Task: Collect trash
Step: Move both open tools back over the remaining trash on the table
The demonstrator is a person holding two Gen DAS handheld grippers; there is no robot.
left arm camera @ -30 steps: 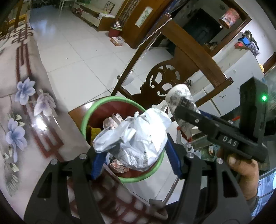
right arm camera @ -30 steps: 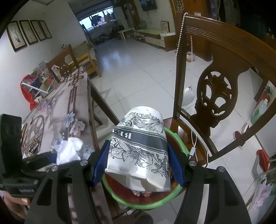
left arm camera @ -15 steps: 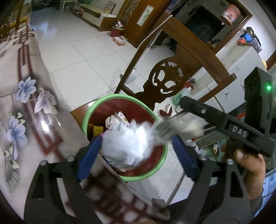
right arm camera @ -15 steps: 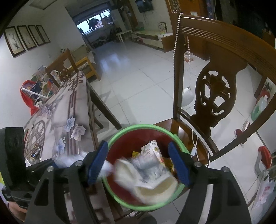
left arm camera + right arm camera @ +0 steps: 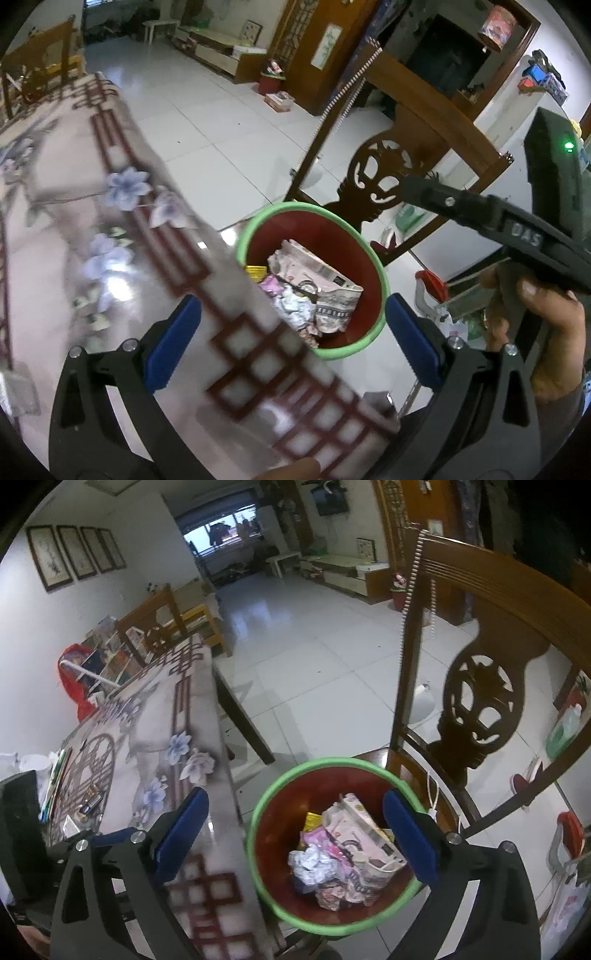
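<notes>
White tile floor, carved wooden chair (image 5: pixel 476 716) behind, floral-print tabletop (image 5: pixel 110 236) at left. Green-rimmed red bin (image 5: pixel 280 805) sits on chair seat, just beside tabletop edge. Crumpled white wrapper (image 5: pixel 314 864) and printed paper cup (image 5: pixel 369 849) lie inside bin among other trash. Left tongs (image 5: pixel 291 339) spreading wider, nothing between blue pads, hovering over tabletop edge and bin. Right tongs (image 5: pixel 295 834) likewise spreading, empty, above bin. Hand (image 5: pixel 546 332) grips right tool.

Black gripper frames (image 5: pixel 293 332) – blue pads (image 5: pixel 183 834), silver screws.
</notes>
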